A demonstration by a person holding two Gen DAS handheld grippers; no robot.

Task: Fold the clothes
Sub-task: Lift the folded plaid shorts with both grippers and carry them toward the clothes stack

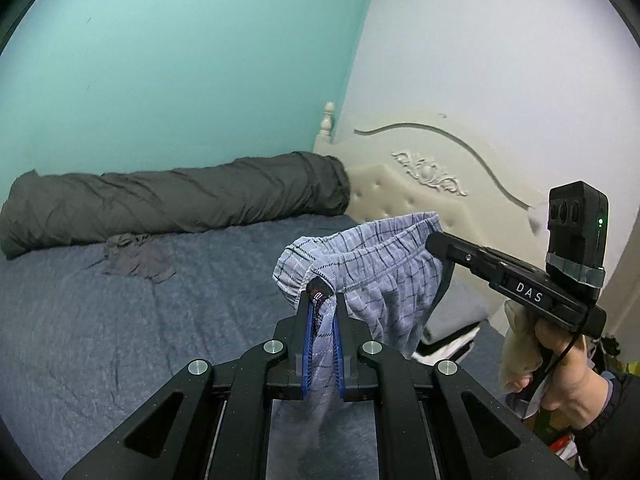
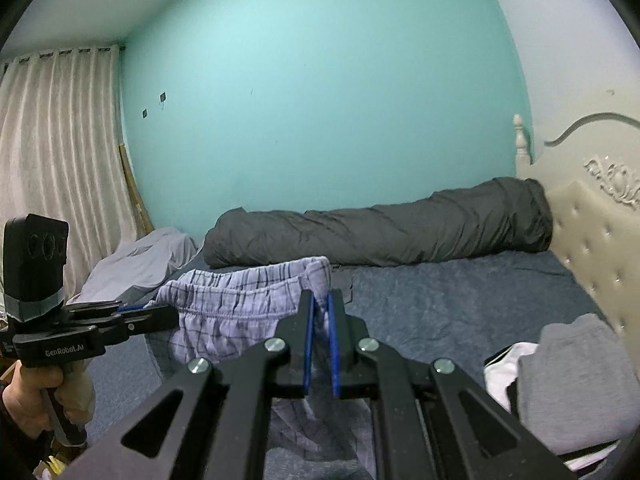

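Two grippers hold one garment between them. The left gripper (image 1: 322,312) is clamped on one end of the elastic waistband of the plaid shorts (image 1: 384,276), cloth bunched between its blue pads. The right gripper (image 2: 320,320) is clamped on the other end, a fold of waistband standing up above its fingers.

The shorts hang in the air above the blue bedsheet (image 1: 120,320), the waistband running left to right from one gripper to the other with some slack in it, the legs dropping below out of clear sight. Neither gripper is nearer; each has its own corner.

Farther off, a dark grey rolled duvet (image 1: 172,200) lies along the teal wall, and a small grey garment (image 1: 136,258) lies crumpled just in front of it. To the right, near the cream headboard (image 1: 420,184), grey and white clothes are stacked (image 2: 568,384).

As I judge it, any lay-down turns on keeping that waistband line level over the open sheet.
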